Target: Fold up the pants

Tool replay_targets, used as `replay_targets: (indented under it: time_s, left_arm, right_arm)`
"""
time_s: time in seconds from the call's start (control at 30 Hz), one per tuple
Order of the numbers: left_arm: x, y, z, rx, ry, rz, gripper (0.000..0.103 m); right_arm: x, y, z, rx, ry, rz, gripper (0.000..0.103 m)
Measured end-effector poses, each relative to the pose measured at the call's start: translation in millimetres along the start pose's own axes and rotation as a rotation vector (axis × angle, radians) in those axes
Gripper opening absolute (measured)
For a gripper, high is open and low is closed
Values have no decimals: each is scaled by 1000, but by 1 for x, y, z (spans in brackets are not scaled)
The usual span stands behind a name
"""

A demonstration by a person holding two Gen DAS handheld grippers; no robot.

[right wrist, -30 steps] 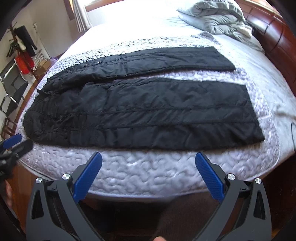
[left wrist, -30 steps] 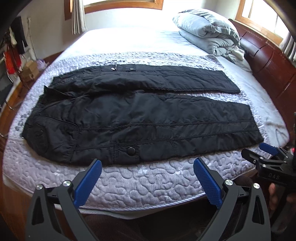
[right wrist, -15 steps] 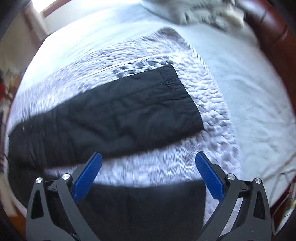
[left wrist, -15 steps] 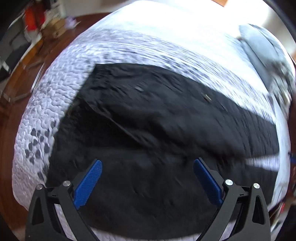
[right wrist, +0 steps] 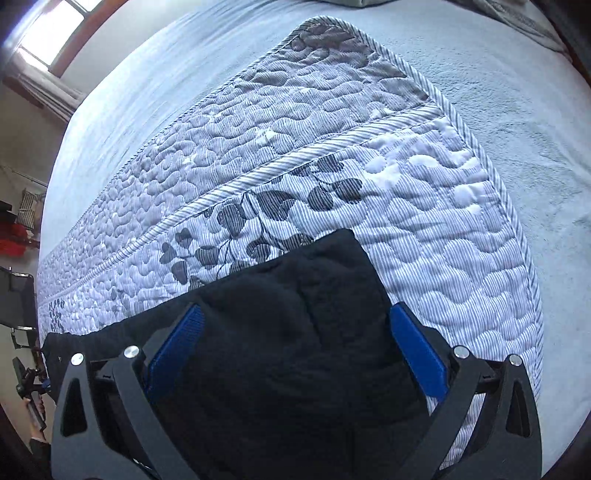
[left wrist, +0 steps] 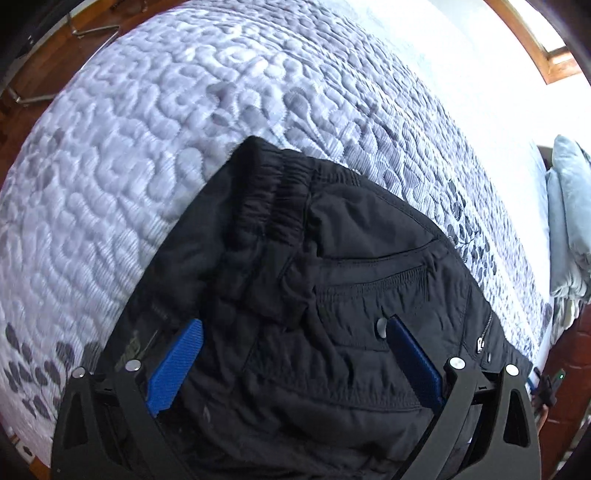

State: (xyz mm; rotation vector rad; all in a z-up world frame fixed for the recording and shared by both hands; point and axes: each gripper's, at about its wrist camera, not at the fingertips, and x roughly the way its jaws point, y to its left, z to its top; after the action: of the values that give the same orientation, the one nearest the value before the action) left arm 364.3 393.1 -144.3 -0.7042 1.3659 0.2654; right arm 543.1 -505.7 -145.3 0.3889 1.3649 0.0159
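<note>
Black padded pants lie flat on a quilted bedspread (left wrist: 147, 129). In the left wrist view their elastic waistband (left wrist: 273, 192) and back pocket (left wrist: 369, 269) fill the lower middle. My left gripper (left wrist: 295, 363) hovers close over this waist end, open, its blue pads (left wrist: 177, 365) wide apart with cloth lying between them. In the right wrist view the hem end of a pant leg (right wrist: 325, 280) sits between the blue pads (right wrist: 417, 350) of my right gripper (right wrist: 297, 350), which is also open and low over the cloth.
The quilt's striped edge (right wrist: 517, 229) borders a pale blue sheet (right wrist: 535, 110). A folded grey duvet (left wrist: 569, 221) lies at the far right. Wooden floor and a metal frame (left wrist: 26, 88) show past the bed's left side. A window (right wrist: 48, 33) is behind.
Both grippers have come down from a wide view of the bed to just above the pants: the left over the waistband, the right over the leg hem. Jaws stay wide.
</note>
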Motion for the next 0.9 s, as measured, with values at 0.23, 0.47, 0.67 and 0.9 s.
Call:
replay_targets:
  time_s: [0.23,0.47,0.67,0.9]
  left_arm:
    - [18,-24,11,83,44,66,99]
    - [34,-58,7,137,12,172,62]
    - [41,-104,0,170,28,135,11]
    - [-1,-121,-28,237,-145,21,10]
  right_arm:
    - [23,16,-1,-108,48,-164,100]
    - [25,42,-19,-248,-39,-237,53]
    - [10,62,-30,-309,-77,-210,10]
    - [-49,59,-48,-314,-214,-100,9]
